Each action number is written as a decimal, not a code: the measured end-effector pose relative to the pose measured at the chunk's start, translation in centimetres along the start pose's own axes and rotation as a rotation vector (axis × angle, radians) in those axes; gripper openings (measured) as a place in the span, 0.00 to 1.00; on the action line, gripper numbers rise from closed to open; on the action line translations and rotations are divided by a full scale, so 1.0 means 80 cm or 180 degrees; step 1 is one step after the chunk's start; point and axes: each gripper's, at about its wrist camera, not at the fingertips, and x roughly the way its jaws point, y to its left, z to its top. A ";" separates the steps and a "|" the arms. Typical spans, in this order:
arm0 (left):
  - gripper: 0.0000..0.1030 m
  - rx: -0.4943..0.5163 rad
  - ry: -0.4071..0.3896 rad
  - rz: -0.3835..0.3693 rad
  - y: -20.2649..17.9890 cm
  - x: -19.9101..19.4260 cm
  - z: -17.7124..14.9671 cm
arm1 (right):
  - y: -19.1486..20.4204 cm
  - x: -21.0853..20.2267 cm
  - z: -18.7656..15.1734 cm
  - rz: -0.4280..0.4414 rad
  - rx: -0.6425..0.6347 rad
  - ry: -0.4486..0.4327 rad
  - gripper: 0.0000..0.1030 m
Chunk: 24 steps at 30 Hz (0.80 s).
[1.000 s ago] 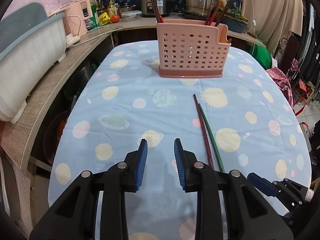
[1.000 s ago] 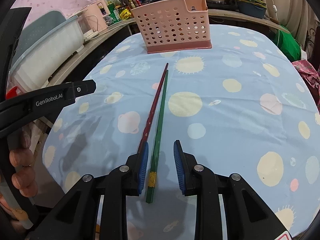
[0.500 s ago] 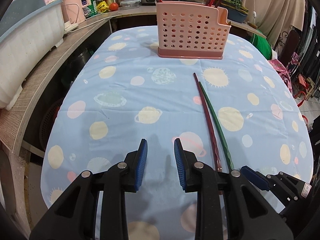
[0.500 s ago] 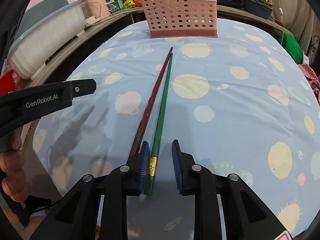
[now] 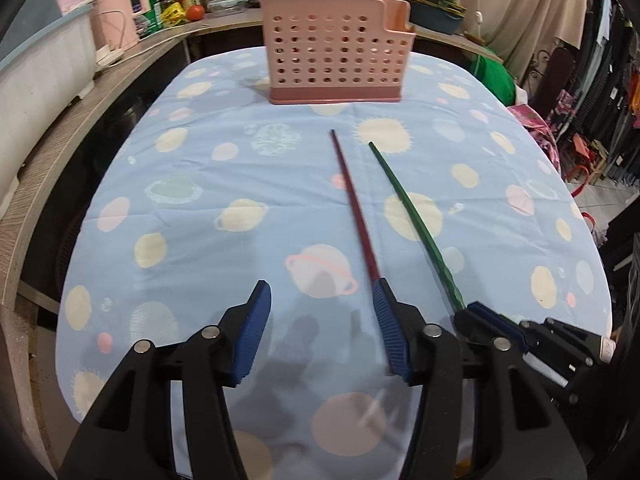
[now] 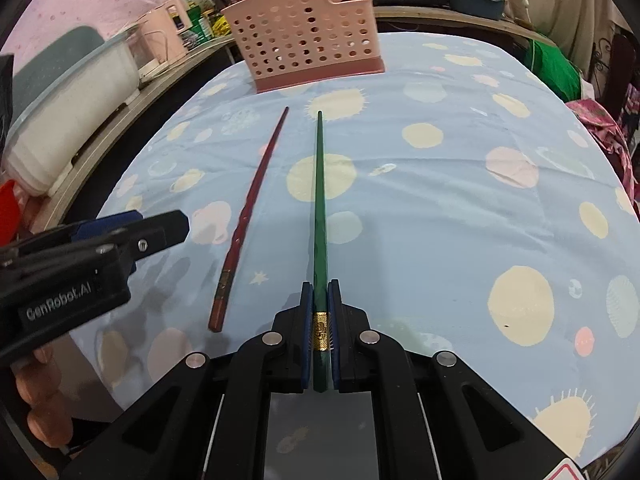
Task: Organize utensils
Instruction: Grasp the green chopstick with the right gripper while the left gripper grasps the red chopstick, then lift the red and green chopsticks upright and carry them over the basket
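Green chopstick (image 6: pixel 320 208) clamped by the right gripper (image 6: pixel 320 320); left gripper (image 5: pixel 320 332) opened, nothing held.

Only the right view shows pads closed at the gold band; the red chopstick's (image 5: pixel 356 208) butt is hidden behind a left finger in the left view. The chopsticks, earlier side by side mid-table (image 5: pixel 500 200), are now splayed, pointing toward the pink holder (image 5: pixel 336 64) at the far edge.

The basket (image 5: pixel 336 48) stands on the worktop (image 5: pixel 200 200) at twelve o'clock. Two chopsticks (image 5: pixel 356 208) lie before it, the other (image 5: pixel 416 228) at its three o'clock.
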 end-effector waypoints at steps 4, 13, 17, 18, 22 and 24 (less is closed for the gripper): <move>0.50 0.0057 0.0118 -0.0092 -0.017 0.015 -0.006 | -0.011 -0.005 0.000 -0.0015 0.0069 -0.0023 0.07; 0.47 0.0101 0.0276 -0.0096 -0.028 0.036 -0.017 | -0.010 -0.005 -0.002 0.0023 0.0071 -0.0009 0.07; 0.37 0.0106 0.0305 -0.0091 -0.026 0.038 -0.020 | -0.008 -0.004 -0.003 0.0029 0.0064 0.0001 0.07; 0.33 0.0113 0.0300 -0.0092 -0.027 0.038 -0.020 | -0.008 -0.003 -0.004 0.0030 0.0060 0.0003 0.07; 0.09 0.0136 0.0295 -0.0100 -0.027 0.038 -0.020 | -0.007 -0.004 -0.004 0.0033 0.0047 0.0006 0.07; 0.08 0.0132 0.0306 -0.0128 -0.027 0.038 -0.020 | -0.007 -0.004 -0.004 0.0032 0.0048 0.0005 0.07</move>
